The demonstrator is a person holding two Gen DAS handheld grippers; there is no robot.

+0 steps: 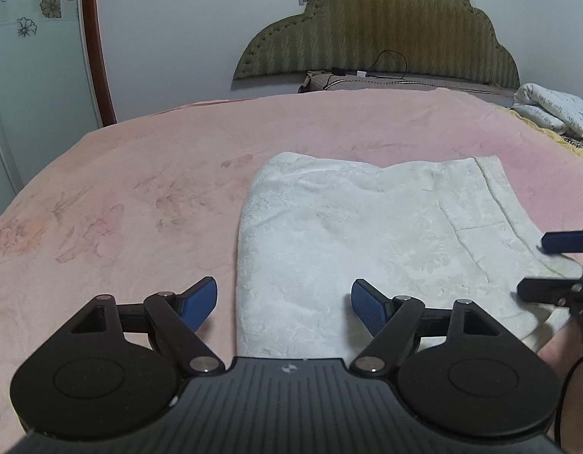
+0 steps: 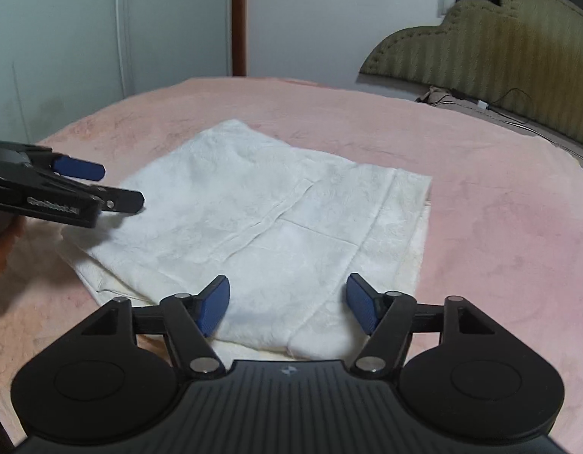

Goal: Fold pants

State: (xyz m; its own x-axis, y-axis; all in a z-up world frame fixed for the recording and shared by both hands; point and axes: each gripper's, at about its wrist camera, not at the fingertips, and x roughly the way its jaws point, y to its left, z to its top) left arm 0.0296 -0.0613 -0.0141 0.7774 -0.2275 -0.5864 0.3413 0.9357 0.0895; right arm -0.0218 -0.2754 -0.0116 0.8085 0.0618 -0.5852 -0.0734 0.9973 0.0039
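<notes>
The white pants (image 2: 261,212) lie folded flat on the pink bedspread (image 2: 499,219). My left gripper (image 1: 284,302) is spread wide over their near left edge, gripping nothing. My right gripper (image 2: 287,300) is equally wide open above the near edge, also empty. The green headboard (image 1: 382,34) stands beyond.

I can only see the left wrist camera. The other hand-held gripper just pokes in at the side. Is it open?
Observer: Yes. The right hand-held gripper is open, holding nothing, above the near edge of the white pants.
Operator: Are the pants folded on the far right side?
Observer: Yes, a lower layer peeks out along the right edge there.
Operator: Is my gripper holding them?
Observer: No. The left hand-held gripper is open over the pants' left corner.
</notes>
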